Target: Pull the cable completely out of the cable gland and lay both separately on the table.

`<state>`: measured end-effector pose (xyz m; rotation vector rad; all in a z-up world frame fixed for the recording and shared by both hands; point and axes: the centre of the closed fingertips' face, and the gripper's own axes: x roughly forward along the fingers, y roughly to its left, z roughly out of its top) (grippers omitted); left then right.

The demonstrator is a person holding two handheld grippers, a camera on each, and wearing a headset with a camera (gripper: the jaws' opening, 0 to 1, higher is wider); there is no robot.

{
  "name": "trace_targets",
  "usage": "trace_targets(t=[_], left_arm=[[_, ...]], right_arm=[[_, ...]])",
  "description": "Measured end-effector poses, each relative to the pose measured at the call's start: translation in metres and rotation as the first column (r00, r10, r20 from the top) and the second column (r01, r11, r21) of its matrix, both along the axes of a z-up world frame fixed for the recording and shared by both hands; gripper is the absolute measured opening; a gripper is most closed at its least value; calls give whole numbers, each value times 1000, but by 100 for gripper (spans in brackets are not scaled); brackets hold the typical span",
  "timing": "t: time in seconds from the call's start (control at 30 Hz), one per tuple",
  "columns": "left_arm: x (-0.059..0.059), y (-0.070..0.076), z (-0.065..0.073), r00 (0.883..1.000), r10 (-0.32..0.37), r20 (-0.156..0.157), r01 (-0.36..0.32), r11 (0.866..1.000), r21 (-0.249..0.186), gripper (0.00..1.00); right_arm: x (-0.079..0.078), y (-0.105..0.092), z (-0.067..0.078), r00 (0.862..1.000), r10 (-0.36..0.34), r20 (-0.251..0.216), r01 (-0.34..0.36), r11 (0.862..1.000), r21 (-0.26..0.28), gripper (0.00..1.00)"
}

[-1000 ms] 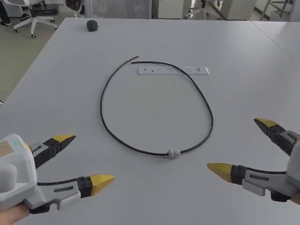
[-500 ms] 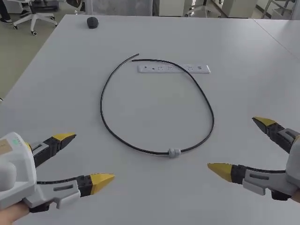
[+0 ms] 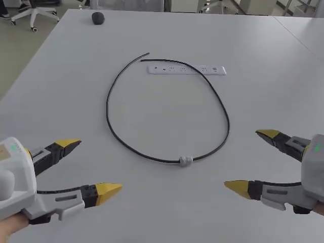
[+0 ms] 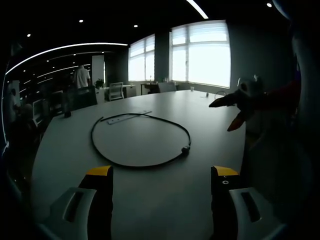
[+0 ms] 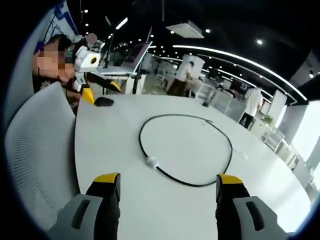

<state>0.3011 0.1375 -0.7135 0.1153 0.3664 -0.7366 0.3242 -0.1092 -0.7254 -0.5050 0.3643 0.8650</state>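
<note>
Hovering over plain white table (image 3: 273, 66) | left gripper (image 3: 96, 166) jaws spread, empty | right gripper (image 3: 243, 159) jaws spread, empty | thin black cable (image 3: 108, 109) lies looped on table, small grey cable gland (image 3: 186, 161) threaded on its near arc, between and ahead of both grippers | cable runs left-right through gland; right gripper seems nearer
</note>
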Motion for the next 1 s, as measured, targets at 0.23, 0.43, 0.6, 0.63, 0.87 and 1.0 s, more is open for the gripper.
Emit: trace_targets(t=[0.23,0.43,0.6,0.63,0.87,1.0], left_arm=[[2,-3,0,1000,-7,-2,7,1000,-1,81],[3,-6,2,1000,-18,1,18,1000,1,79],[3,-10,0,999,-32,-6,32,999,1,79],[2,-11,0,999,-33,-7,33,999,2,79],[4,-12,-2,999,-38,-8,38,999,0,79],[6,-12,-3,999,-36,-5,36,999,3,79]], right_arm=[[6,1,-10,998,62,-29,-64,996,-60,67],[16,9,-21,987,139,-80,-147,983,-112,53],[25,18,-30,973,197,-123,-214,965,-152,41],[27,20,-31,971,204,-128,-223,962,-157,40],[32,30,-41,952,248,-179,-279,944,-177,34],[32,34,-47,943,267,-197,-304,934,-188,33]])
